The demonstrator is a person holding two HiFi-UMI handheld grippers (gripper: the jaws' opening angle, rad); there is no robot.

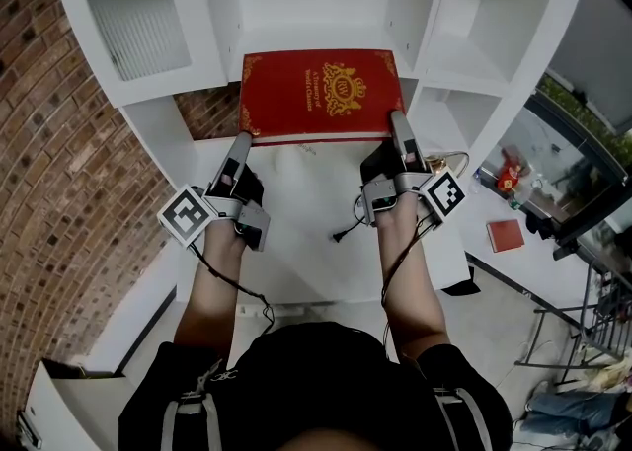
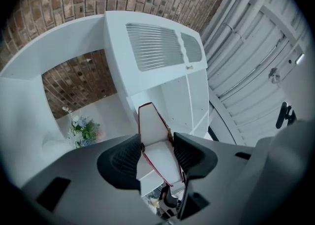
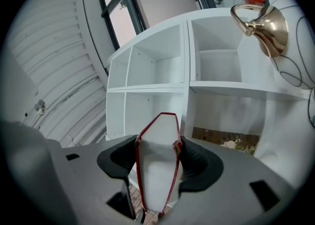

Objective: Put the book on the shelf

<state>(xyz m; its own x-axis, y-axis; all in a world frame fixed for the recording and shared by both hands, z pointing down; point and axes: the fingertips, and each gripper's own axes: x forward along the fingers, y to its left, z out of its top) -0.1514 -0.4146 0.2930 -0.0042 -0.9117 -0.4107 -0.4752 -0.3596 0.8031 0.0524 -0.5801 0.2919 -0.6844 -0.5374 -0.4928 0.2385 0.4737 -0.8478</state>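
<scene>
White shelf (image 1: 434, 64) against a brick wall (image 1: 59, 143), with a red book (image 1: 321, 94) held level before its middle bay.
The hardcover lies cover-up, its long axis running side to side, with a gilt crest and corner scrolls on smooth red boards and white page edges between them. The left gripper (image 1: 242, 138) is clamped on the book's near left corner, and the right gripper (image 1: 398, 123) is clamped on its near right corner.
</scene>
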